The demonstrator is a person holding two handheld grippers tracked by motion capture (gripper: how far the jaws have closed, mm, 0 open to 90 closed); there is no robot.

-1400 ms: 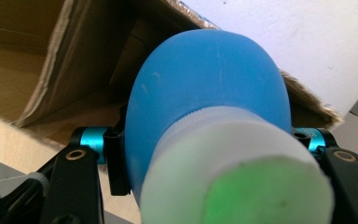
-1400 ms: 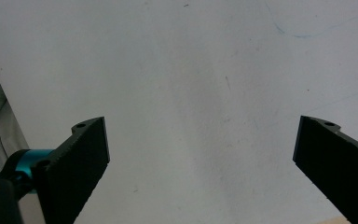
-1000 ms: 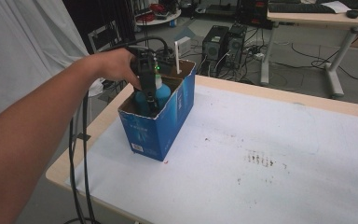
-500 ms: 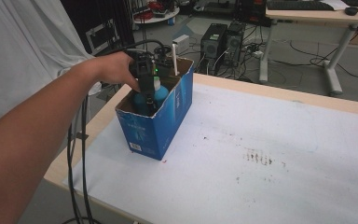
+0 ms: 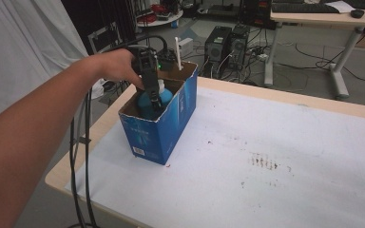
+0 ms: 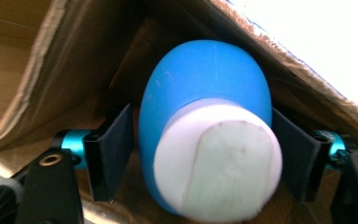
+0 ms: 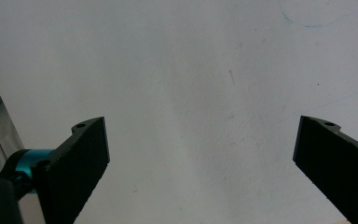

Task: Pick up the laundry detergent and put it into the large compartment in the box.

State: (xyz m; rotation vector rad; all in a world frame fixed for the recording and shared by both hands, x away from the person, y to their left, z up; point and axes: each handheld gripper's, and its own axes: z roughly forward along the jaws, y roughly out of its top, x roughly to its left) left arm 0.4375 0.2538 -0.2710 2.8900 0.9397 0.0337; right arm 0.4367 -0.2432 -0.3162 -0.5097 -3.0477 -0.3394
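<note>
The blue box (image 5: 164, 128) stood near the table's (image 5: 275, 190) left edge, its cardboard walls closing in tightly on all sides of the blue bottle (image 6: 205, 116) that filled the near compartment. The left gripper (image 5: 153, 102) reached down through the open top, the only way in; its jaws had just been opening, leaving slim gaps beside the bottle between them. A white stick (image 5: 177, 52) rose from the far compartment. To the right, the white tabletop lay broad and unobstructed under the right gripper's (image 7: 200, 158) wide-spread jaws
</note>
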